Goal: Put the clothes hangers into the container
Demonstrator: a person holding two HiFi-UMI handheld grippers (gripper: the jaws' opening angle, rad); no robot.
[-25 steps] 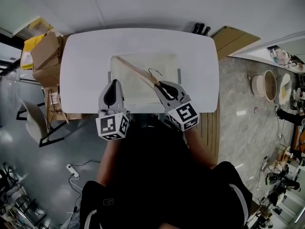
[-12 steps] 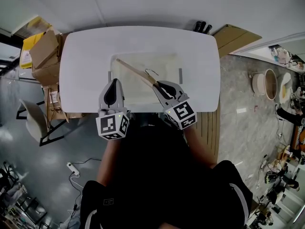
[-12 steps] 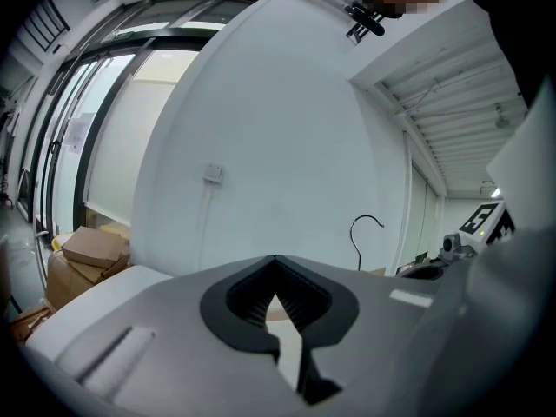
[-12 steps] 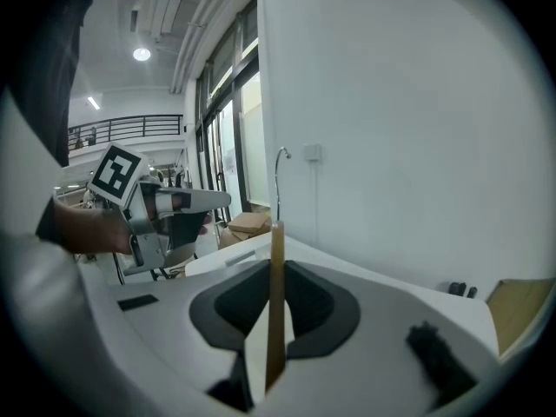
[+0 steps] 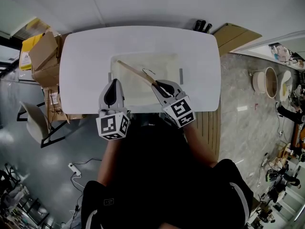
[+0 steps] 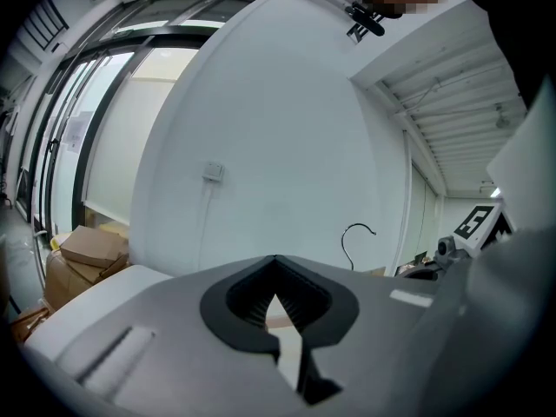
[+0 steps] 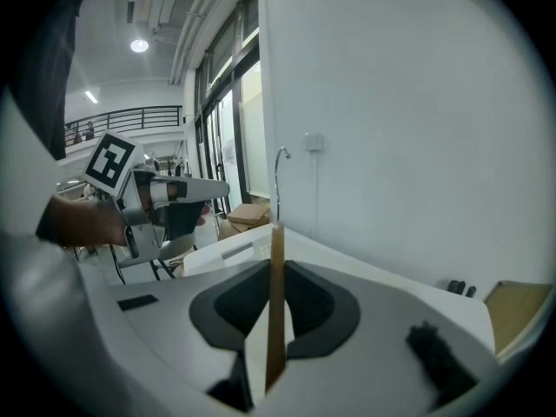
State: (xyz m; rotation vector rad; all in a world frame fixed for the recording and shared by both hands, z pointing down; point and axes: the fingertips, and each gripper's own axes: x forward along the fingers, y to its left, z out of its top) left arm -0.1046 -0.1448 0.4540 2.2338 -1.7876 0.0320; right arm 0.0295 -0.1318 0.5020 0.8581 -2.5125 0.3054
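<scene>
**A:** The right gripper [image 5: 156,86] is pinching one end of a wooden hanger [image 5: 136,72], jaws clamped on the flat of the wood. You're seeing it edge-on between them in the right gripper view.

**B:** And where's the hanger sitting relative to the target?

**A:** It's lying over the pale container [image 5: 167,63] in the middle of the white table [image 5: 86,56]. Its long axis is running diagonally from the gripper at the near right out toward the container's far left corner. The wire hook [image 5: 150,72] is sticking out at mid-length.

**B:** So the whole length is fitting inside the rim?

**A:** From the head view it's looking that way, though how high it's hanging above the bottom I can't tell.

**B:** And the left gripper [image 5: 113,83]?

**A:** It's hovering at the container's near left edge, jaws together, carrying nothing. The right one is plainly doing the job. I'm judging the release needs only a drop straight down along that diagonal.
</scene>
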